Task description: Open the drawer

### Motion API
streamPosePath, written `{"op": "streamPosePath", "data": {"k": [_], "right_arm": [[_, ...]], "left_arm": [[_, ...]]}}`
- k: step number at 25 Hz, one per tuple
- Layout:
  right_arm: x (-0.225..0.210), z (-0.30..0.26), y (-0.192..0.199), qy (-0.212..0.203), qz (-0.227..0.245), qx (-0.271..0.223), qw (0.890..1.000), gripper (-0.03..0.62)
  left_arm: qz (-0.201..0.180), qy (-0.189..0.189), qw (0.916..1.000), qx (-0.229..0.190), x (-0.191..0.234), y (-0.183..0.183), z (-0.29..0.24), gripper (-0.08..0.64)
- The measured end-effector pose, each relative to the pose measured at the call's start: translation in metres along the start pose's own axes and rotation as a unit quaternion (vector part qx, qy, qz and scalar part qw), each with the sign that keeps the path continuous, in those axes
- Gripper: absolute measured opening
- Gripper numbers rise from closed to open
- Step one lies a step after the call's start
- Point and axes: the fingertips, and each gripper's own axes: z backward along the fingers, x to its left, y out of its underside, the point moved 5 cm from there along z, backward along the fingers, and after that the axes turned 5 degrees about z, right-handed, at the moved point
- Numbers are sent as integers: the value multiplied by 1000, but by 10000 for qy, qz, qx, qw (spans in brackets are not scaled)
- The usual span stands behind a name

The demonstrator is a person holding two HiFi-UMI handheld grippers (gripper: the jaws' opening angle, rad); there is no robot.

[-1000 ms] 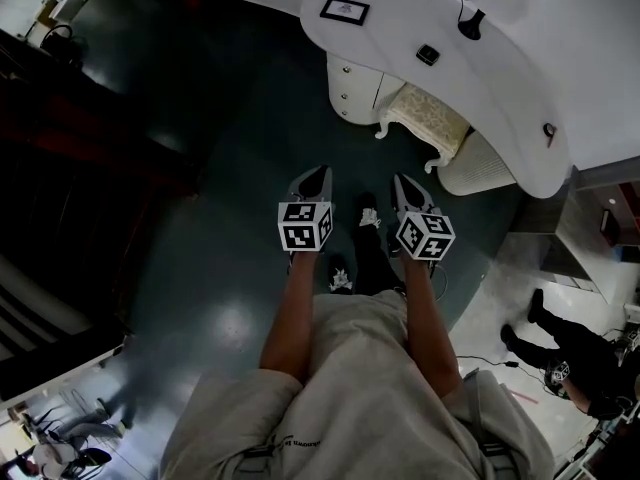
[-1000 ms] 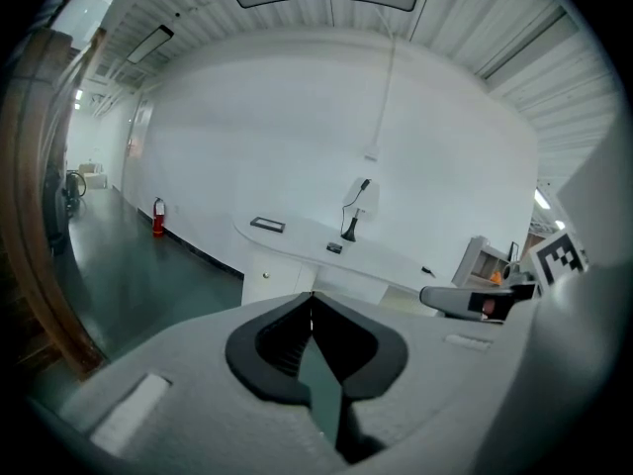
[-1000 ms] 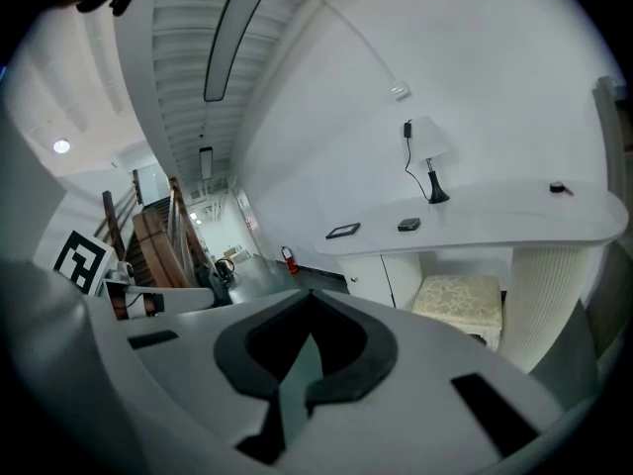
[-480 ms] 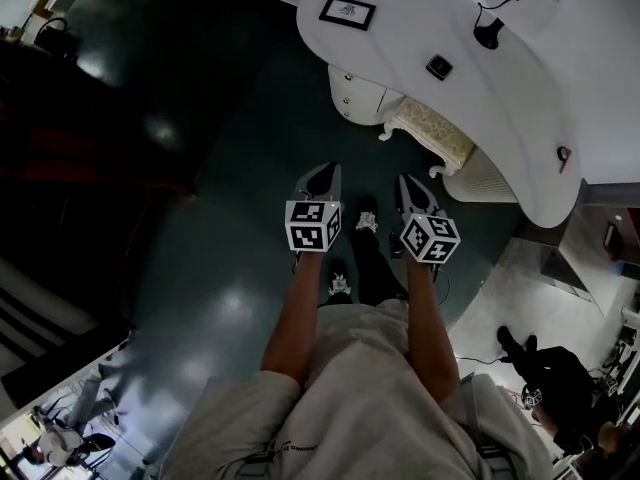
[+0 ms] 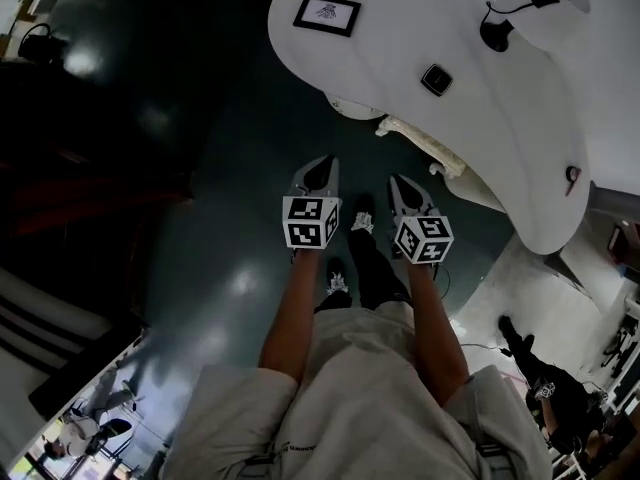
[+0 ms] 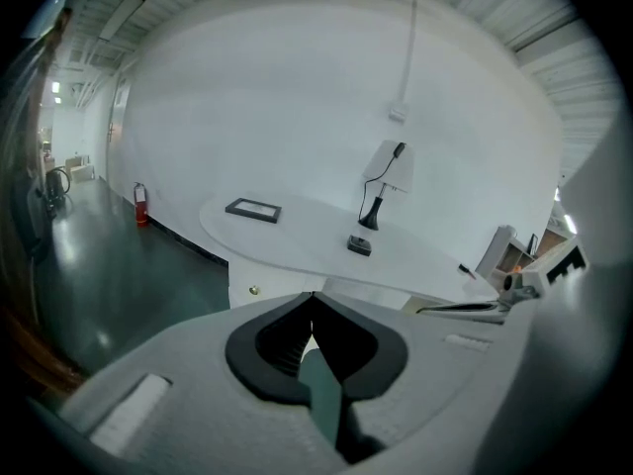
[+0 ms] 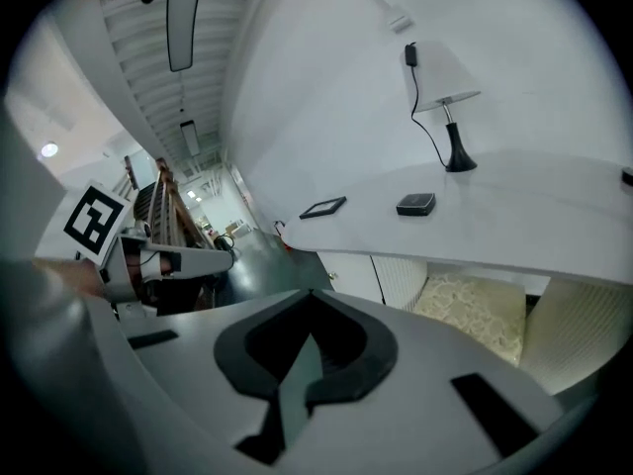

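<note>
Left gripper [image 5: 322, 163] and right gripper [image 5: 397, 182] were both closed tight, holding nothing, short of the desk [image 5: 480, 138]. Approach stage, apparently; next, jaws would need opening for the knob [image 6: 254, 290] on the drawer [image 6: 277, 281].

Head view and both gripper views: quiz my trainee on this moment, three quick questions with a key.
1. Which thing on the white desk lies furthest left in the head view? A lamp, B picture frame, C small black box.
2. True or false: the left gripper is shut and empty.
3. Does the right gripper touch the drawer unit yet?
Key: 1 B; 2 true; 3 no, it is still short of it.
</note>
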Motion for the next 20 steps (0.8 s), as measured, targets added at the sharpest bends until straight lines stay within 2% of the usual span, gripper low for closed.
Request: {"op": "streamPosePath", "data": {"k": [6, 11, 15, 20], "right_arm": [[-36, -45, -13, -118, 203, 157, 9996, 15], [-42, -83, -10, -54, 302, 61, 9995, 15], [-46, -120, 3, -18, 560, -126, 9983, 15], [-59, -160, 44, 214, 718, -405, 9964, 15]], "left_arm": [[-57, -45, 10000, 44, 7, -17, -54, 9], [-197, -14, 9998, 17, 17, -17, -74, 9], [-298, 38, 9995, -58, 39, 2, -101, 9], [-310, 164, 9989, -302, 71, 44, -136, 9]]}}
